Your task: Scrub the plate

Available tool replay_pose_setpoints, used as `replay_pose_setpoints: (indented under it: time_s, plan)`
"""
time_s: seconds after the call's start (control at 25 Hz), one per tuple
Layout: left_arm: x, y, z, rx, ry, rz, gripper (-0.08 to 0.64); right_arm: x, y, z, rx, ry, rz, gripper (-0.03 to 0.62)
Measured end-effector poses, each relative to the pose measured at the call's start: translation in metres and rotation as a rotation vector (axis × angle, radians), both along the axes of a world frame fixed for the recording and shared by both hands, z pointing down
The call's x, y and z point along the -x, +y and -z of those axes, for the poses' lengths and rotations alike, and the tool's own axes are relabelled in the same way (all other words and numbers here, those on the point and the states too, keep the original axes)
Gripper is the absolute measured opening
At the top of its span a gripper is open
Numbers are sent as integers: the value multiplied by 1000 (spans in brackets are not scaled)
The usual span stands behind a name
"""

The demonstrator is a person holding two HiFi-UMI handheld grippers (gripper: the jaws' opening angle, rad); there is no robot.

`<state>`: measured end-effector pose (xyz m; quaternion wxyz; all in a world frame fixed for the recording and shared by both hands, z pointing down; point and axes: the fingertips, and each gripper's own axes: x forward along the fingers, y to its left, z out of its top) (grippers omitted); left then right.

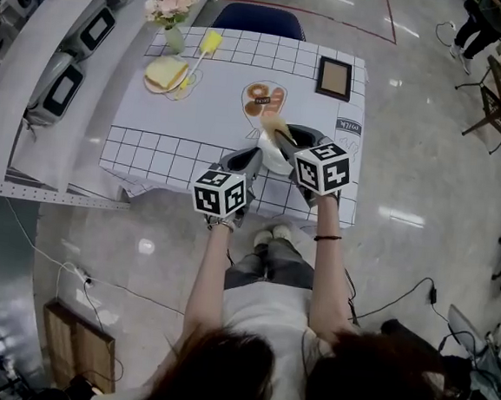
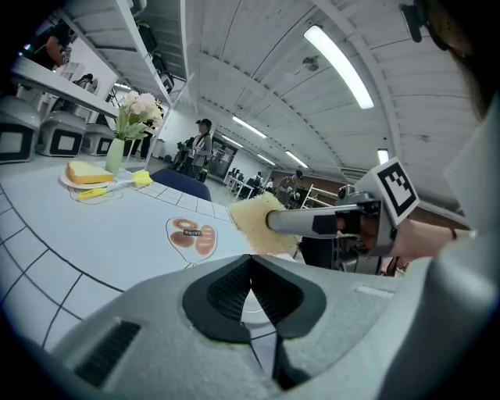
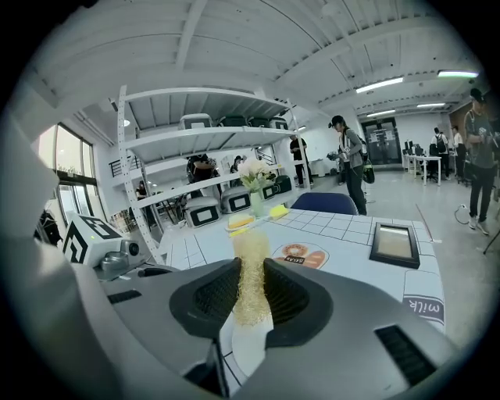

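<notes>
Quick headcount: one table. Two plates: a white plate at the near edge and a bread plate at the far corner. One scrub pad, one yellow-headed brush, one vase of pink flowers, one dark picture frame, one blue chair. Two grippers, the left gripper and the right gripper. Three boxy appliances lined up on the shelf alongside.

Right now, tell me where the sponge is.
The yellow sponge is clamped in the right gripper, over the white plate at the near edge of the table.
</notes>
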<state>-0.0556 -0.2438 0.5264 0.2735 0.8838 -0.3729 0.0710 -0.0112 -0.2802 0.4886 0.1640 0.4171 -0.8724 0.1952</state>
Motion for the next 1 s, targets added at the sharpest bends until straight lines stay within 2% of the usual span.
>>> replay_pose_setpoints:
  time_s: [0.48,1.0]
  plan:
    - [-1,-11,-19,84,25,49,11,7,-17,-36,109,96,101,80]
    - [-5,-16,-44,163,33,76,11,5,-28,-61,178,133,159,80]
